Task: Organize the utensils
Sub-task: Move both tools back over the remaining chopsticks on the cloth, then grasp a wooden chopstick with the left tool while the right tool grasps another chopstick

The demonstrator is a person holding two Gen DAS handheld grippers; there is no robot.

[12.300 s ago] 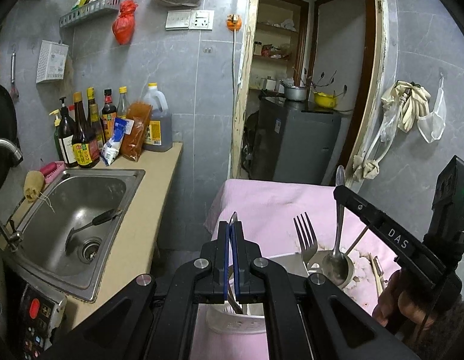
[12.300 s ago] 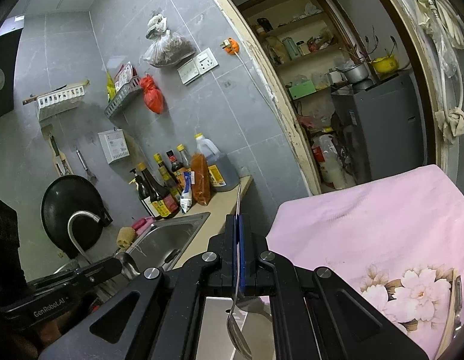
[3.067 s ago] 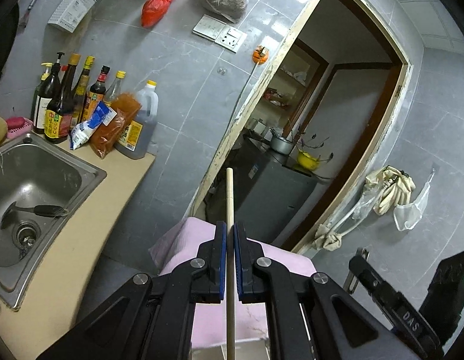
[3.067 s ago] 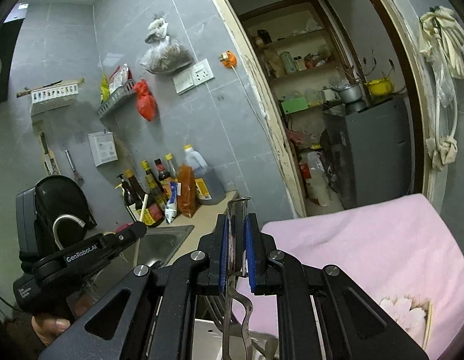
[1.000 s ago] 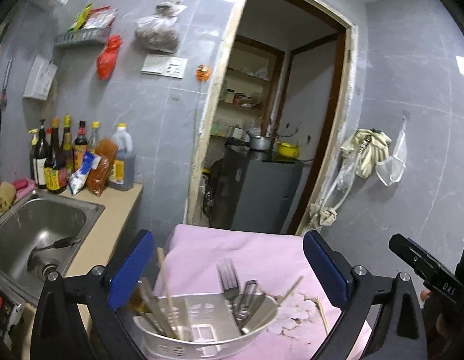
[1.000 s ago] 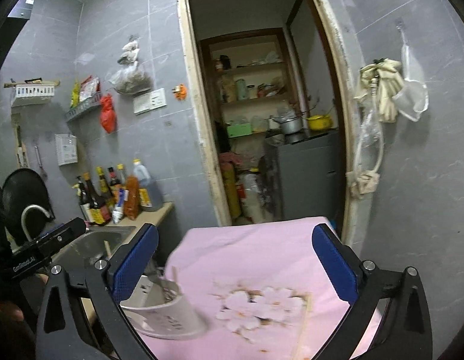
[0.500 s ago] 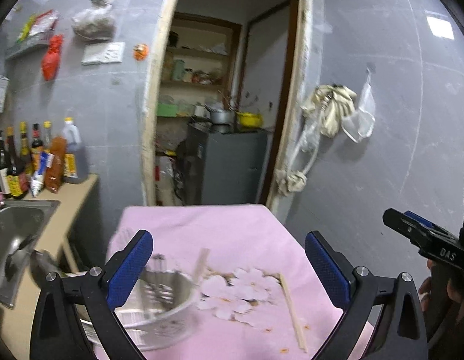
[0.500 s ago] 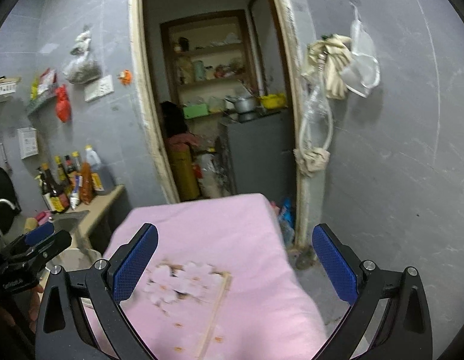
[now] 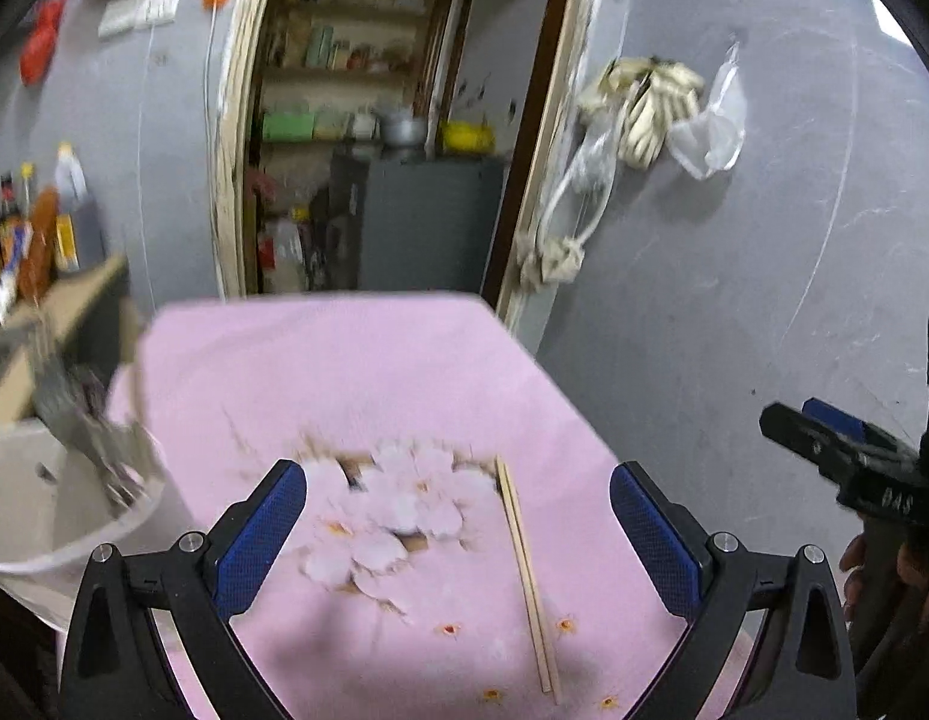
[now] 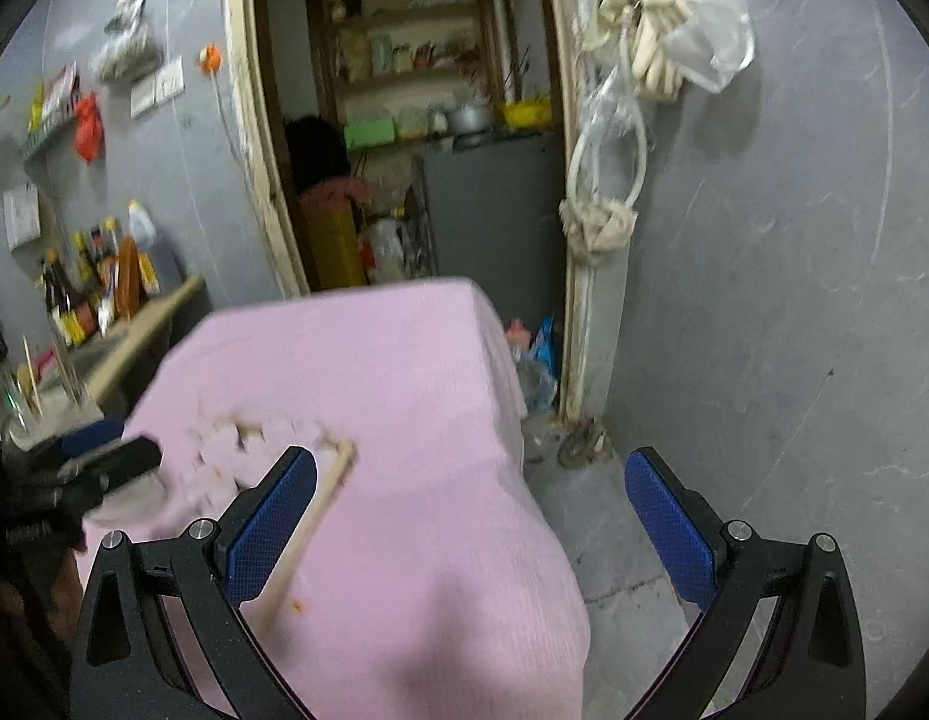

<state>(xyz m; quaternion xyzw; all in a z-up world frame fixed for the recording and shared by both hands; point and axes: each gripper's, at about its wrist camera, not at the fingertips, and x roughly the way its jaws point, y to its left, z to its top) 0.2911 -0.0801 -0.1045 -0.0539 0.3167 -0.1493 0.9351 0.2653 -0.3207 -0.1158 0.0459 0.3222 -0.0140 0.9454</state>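
Two chopsticks point(image 9: 527, 576) lie side by side on the pink tablecloth point(image 9: 356, 372), near its right edge. Both claws, left gripper point(image 9: 458, 531) and right gripper point(image 10: 470, 525), are spread wide and hold nothing. At the cloth's left edge, a white utensil holder point(image 9: 62, 534) contains blurred cutlery.

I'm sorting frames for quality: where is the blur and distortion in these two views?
Left wrist view: motion blur smears the utensil holder at left and the doorway shelves; the chopsticks and left tongs stay fairly crisp. Right wrist view: the chopsticks and pink cloth are smeared, the right tongs are sharp. Both show fisheye bending and dark corners.
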